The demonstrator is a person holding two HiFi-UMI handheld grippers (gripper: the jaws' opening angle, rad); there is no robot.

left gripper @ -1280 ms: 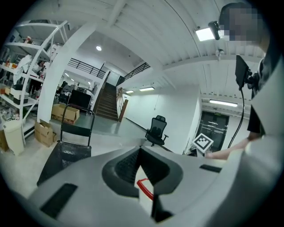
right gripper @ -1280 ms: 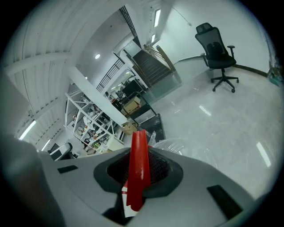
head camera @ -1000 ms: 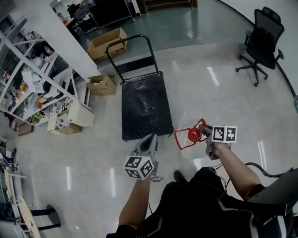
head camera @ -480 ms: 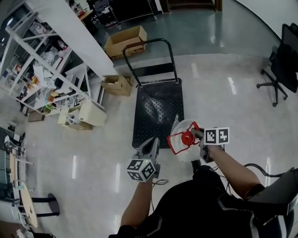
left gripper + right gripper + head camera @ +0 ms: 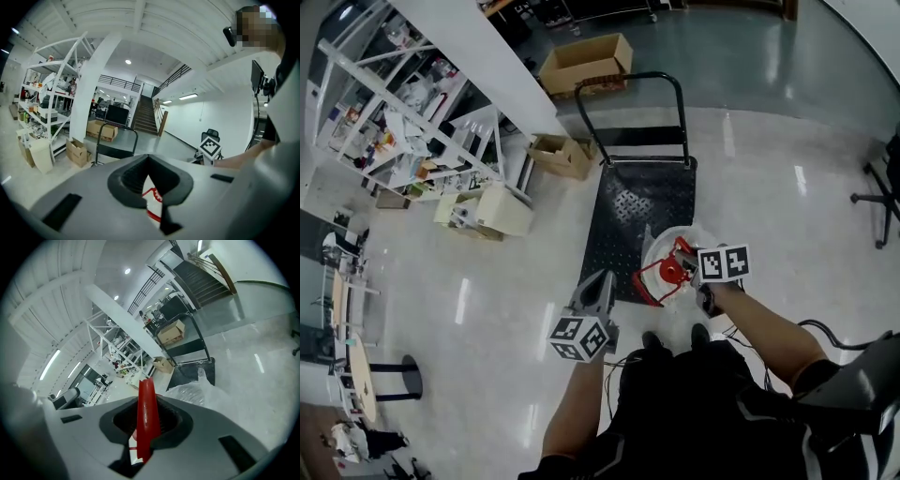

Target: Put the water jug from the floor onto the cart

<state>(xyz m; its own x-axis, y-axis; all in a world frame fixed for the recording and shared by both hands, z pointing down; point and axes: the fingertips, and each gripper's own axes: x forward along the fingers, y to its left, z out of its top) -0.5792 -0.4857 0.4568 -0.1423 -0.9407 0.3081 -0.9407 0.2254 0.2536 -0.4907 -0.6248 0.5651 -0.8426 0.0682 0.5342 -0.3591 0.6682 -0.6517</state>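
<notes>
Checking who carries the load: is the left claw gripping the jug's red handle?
No, the right claw is clamped on the red handle of the jug, while the left claw hangs apart, holding nothing.

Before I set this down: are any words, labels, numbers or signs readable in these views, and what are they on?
No text reads in any view.
Left marker cube and right marker cube: black-and-white square patterns, no letters.
Water jug: no label shows.
Cardboard box: no print can be made out.
Shelf items: too small to read.
</notes>
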